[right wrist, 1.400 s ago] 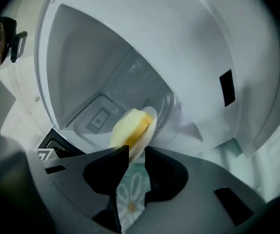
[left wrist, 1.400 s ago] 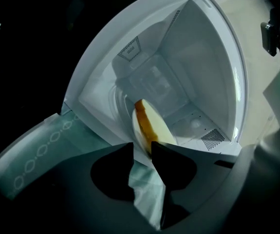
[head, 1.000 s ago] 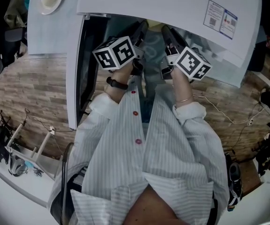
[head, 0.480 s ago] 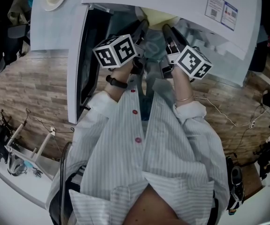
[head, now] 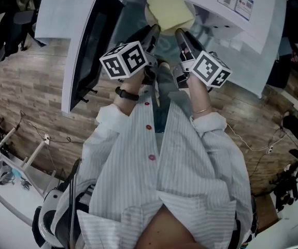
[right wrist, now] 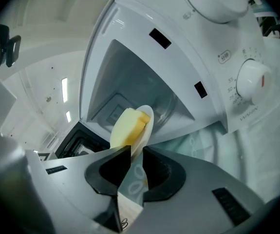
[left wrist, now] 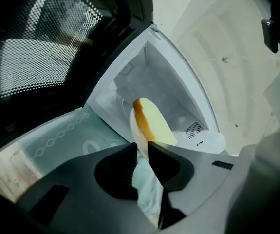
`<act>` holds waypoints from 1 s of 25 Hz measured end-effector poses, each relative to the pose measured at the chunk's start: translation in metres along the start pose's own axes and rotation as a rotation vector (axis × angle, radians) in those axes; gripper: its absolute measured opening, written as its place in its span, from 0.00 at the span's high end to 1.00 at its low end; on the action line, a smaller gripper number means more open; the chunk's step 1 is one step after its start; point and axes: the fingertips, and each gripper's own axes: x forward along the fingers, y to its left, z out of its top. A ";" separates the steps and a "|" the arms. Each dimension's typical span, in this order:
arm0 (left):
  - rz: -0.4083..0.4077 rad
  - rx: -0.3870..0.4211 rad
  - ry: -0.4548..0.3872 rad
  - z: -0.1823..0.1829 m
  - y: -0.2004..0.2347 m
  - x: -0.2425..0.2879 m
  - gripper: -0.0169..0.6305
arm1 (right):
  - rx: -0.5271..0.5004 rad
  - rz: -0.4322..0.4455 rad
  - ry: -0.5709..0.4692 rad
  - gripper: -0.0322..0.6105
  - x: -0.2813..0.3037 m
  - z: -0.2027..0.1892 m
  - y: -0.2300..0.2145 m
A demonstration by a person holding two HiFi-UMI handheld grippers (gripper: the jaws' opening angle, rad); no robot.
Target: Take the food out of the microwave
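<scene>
The left gripper (left wrist: 140,147) and right gripper (right wrist: 136,150) each have their jaws nearly closed, clamped on opposite rims of a white plate (right wrist: 148,118). The plate carries yellow food (head: 169,10) at the mouth of the microwave (right wrist: 203,48) (its door (head: 84,51) stands wide open).

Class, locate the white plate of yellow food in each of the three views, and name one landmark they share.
Head view: the white plate of yellow food sits top centre, at the white microwave's mouth.
Left gripper view: centre, its rim in the left claw.
Right gripper view: centre, its rim in the right claw.
Shared landmark: the microwave, behind the plate.
</scene>
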 end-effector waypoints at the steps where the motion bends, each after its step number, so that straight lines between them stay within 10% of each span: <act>1: 0.005 -0.003 -0.007 -0.003 -0.002 -0.004 0.85 | -0.001 0.003 0.009 0.80 -0.004 -0.003 0.000; 25: -0.031 -0.001 -0.120 -0.047 -0.072 -0.100 0.85 | -0.111 0.158 -0.001 0.80 -0.111 -0.020 0.053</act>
